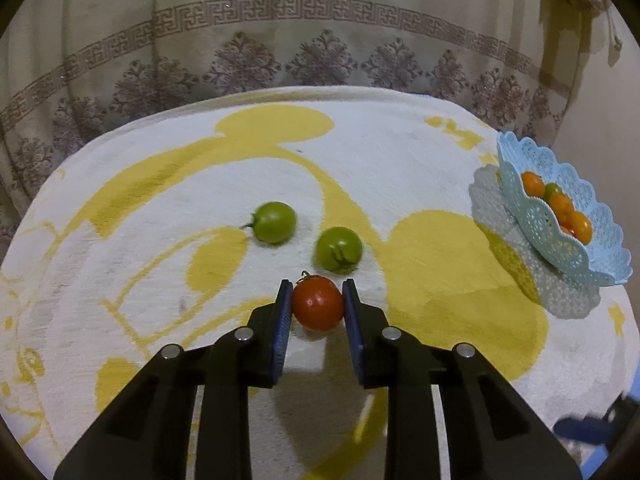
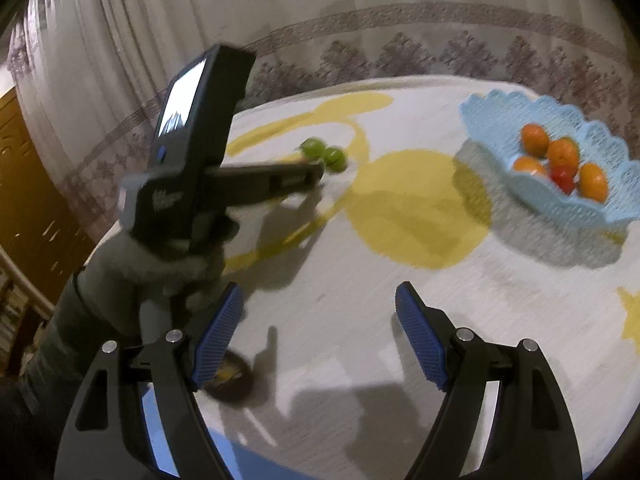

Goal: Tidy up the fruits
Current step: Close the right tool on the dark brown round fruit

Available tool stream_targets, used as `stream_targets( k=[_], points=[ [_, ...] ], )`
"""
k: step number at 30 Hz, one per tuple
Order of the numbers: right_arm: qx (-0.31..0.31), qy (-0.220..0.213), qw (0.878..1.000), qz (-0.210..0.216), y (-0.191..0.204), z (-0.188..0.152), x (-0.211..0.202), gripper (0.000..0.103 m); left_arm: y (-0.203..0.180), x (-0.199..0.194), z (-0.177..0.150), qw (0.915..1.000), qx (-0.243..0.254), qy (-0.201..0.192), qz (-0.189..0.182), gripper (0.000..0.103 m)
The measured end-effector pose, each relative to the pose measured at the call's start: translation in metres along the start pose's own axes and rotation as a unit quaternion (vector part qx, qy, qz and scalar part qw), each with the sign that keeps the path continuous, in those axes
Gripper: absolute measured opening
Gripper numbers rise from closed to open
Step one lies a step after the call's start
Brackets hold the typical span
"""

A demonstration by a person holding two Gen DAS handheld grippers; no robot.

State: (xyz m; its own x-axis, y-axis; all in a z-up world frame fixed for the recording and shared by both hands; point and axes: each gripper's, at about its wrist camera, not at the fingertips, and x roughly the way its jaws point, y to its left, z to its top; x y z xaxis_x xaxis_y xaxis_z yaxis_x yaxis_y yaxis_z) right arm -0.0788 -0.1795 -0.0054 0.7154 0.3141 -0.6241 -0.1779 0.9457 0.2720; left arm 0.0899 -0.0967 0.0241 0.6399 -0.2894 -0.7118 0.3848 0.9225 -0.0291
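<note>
My left gripper [image 1: 317, 294] is shut on a red tomato [image 1: 317, 303], low over the white and yellow cloth. Two green tomatoes lie just beyond it, one to the left [image 1: 275, 222] and one nearer [image 1: 339, 249]. A light blue lattice basket [image 1: 560, 248] stands at the right with several orange fruits [image 1: 560, 205] in it. My right gripper [image 2: 319, 300] is open and empty above bare cloth. In the right wrist view the left gripper [image 2: 308, 174] reaches toward the green tomatoes [image 2: 323, 153], and the basket [image 2: 532, 196] holds orange fruits and one red tomato [image 2: 563, 178].
The round table [image 1: 200, 280] is covered by the cloth, with a patterned curtain [image 1: 320, 40] behind it. A small dark round object [image 2: 234, 380] lies on the cloth by my right gripper's left finger. A wooden door [image 2: 24, 184] is at the far left.
</note>
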Motion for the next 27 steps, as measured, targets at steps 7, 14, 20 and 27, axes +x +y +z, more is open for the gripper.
stream_targets(
  k=[7, 14, 20, 27],
  points=[
    [-0.043, 0.017, 0.999, 0.022, 0.028, -0.015, 0.002, 0.080, 0.007, -0.013, 0.000, 0.9998, -0.003, -0.014, 0.017, 0.025],
    [-0.072, 0.040, 0.996, 0.028, 0.047, -0.028, 0.010, 0.068, 0.017, -0.023, -0.005, 0.9993, -0.016, -0.020, 0.026, 0.025],
    [-0.089, 0.060, 0.994, 0.016, 0.053, -0.036, 0.019, 0.053, 0.022, -0.029, -0.007, 0.9991, -0.021, -0.025, 0.028, 0.026],
    [-0.119, 0.070, 0.990, 0.006, 0.064, -0.043, 0.025, 0.043, 0.021, -0.032, -0.006, 0.9990, -0.022, -0.029, 0.025, 0.026]
  ],
)
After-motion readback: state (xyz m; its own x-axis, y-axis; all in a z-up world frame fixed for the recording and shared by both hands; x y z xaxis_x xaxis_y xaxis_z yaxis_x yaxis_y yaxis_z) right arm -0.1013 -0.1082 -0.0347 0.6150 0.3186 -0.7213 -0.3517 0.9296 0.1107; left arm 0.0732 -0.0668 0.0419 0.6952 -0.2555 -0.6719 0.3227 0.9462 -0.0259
